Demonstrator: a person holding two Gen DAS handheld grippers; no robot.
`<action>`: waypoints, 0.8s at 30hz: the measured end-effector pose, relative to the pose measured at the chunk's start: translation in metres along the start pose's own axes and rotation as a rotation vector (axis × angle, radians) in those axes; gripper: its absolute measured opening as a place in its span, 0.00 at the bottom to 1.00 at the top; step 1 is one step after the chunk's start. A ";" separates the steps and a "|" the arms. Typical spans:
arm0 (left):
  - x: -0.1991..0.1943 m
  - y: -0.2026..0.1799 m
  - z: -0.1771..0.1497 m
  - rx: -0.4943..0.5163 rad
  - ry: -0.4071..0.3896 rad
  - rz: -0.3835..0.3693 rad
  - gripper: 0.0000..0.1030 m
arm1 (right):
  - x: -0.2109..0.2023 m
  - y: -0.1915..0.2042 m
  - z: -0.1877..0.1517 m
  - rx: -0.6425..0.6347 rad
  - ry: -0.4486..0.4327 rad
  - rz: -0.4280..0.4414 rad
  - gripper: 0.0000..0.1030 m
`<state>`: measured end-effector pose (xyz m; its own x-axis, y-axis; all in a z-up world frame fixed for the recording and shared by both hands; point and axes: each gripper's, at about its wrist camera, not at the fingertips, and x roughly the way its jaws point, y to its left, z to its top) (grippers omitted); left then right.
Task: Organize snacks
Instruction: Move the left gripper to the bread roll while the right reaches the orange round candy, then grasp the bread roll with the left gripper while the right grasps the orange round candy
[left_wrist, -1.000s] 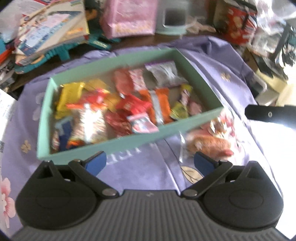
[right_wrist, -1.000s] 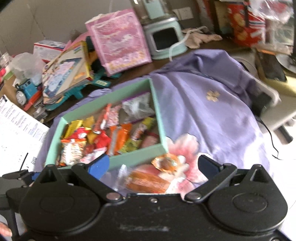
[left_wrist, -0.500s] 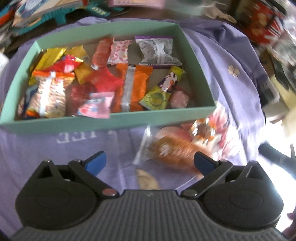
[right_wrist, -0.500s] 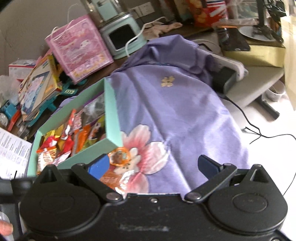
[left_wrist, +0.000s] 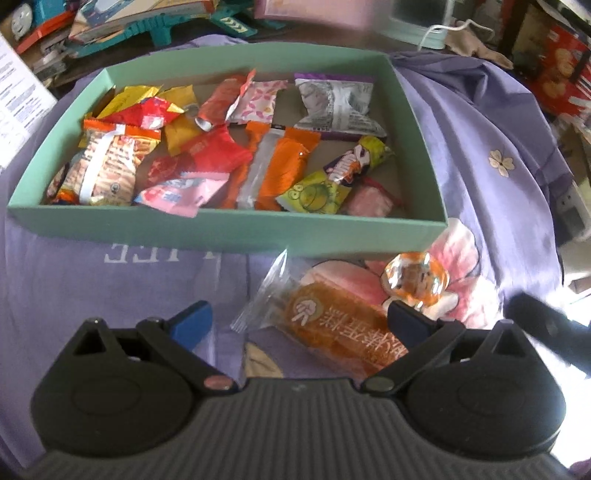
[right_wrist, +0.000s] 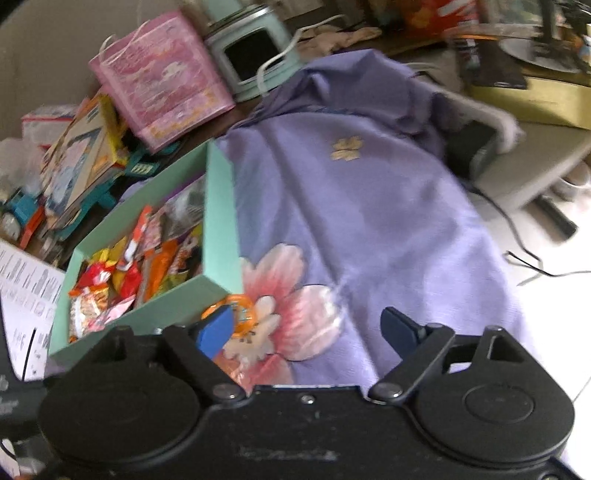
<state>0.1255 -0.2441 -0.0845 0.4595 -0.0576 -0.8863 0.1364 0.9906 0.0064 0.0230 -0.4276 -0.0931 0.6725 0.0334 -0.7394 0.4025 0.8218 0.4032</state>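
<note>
Left gripper (left_wrist: 298, 320) wide open, nothing held, hovering low over purple floral cloth (left_wrist: 480, 155) w/ blue-tipped fingers (left_wrist: 192, 321) spread either side of a clear-wrapped orange snack bar (left_wrist: 332, 325); bar lying flat on cloth, angled, between the tips but not pinched, just in front of near wall of mint green box (left_wrist: 236, 232). Round orange-and-clear wrapped candy (left_wrist: 415, 277) sitting on the pink flower print just right of the bar, close to box's near right corner, touching or nearly touching the right fingertip in left wrist view; can't tell which. Box open-topped, holding a loose pile: striped orange/white packet (left_wrist: 107, 162) at near left, red wrappers (left_wrist: 214, 151) mid, orange packet w/ clear strip (left_wrist: 273, 166) centre, yellow-green packet (left_wrist: 317, 188) near right, grey/purple pouch (left_wrist: 336, 107) far right, pink floral sachet (left_wrist: 258, 103) at back. Right gripper (right_wrist: 308, 326) also fully open, empty, off to right of box over bare cloth and flower print; its left tip overlapping the round candy (right_wrist: 245, 314) in right wrist view, contact unclear. Box (right_wrist: 221, 206) seen from its right side there, snacks inside partly blurred. Behind cloth: pink gift bag (right_wrist: 162, 85), mint appliance w/ dark window (right_wrist: 255, 55), stack of kids' books (right_wrist: 77, 158). Black blurred shape at right edge of left wrist view, not identifiable.
</note>
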 end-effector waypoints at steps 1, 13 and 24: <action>-0.001 0.006 -0.002 0.011 -0.001 -0.007 1.00 | 0.004 0.005 0.000 -0.021 0.004 0.009 0.82; -0.006 0.076 -0.022 0.021 0.024 -0.089 1.00 | 0.052 0.065 0.002 -0.211 0.095 0.031 0.49; -0.003 0.084 -0.024 0.048 0.053 -0.128 1.00 | 0.044 0.087 -0.018 -0.268 0.087 -0.003 0.24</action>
<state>0.1145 -0.1582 -0.0921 0.3888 -0.1750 -0.9046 0.2332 0.9685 -0.0872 0.0766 -0.3446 -0.1004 0.6115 0.0701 -0.7881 0.2179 0.9426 0.2530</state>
